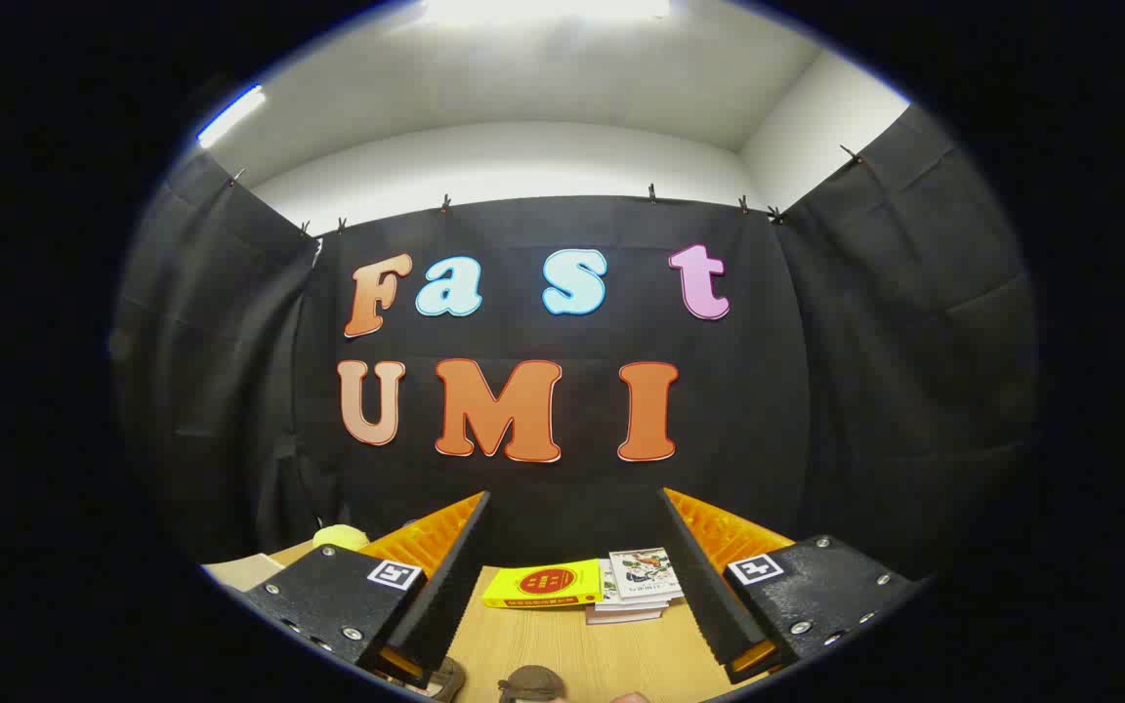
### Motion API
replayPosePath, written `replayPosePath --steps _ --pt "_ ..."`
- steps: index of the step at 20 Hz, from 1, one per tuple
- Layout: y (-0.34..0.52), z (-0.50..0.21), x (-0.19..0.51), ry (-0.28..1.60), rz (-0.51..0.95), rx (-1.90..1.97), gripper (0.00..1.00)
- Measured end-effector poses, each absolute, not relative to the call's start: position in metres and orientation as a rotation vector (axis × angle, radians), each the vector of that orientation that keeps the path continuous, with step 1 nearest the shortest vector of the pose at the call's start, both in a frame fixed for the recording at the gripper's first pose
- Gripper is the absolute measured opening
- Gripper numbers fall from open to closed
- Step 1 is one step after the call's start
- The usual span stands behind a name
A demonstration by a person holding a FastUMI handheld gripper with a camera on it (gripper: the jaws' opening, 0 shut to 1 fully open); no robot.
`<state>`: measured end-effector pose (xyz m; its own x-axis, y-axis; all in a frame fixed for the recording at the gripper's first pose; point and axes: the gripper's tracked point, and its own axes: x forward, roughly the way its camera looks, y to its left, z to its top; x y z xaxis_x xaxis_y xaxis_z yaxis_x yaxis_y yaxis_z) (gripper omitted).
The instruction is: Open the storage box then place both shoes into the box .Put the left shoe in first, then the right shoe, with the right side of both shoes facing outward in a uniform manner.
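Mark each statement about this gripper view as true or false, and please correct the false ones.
1. The gripper is open, with nothing between its fingers. True.
2. A yellow box lies on the wooden table beyond the fingers. True.
3. The yellow box stands on top of the stack of books. False: it lies on the table beside the stack, touching or nearly so.
4. The fingers press on a shoe. False: they hold nothing.
5. The top book's cover is plain black. False: it is white with coloured pictures.
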<state>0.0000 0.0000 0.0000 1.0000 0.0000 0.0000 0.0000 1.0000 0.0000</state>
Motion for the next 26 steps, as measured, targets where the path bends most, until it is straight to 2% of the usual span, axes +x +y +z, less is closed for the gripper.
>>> replayPosePath --steps 14,21,26 --pt "0.017 0.002 0.005 0.005 0.043 0.042 0.98" --pt "0.062 -0.017 0.002 0.084 0.188 0.076 0.98" --pt "0.103 -0.057 -0.006 0.216 0.299 0.150 0.98"
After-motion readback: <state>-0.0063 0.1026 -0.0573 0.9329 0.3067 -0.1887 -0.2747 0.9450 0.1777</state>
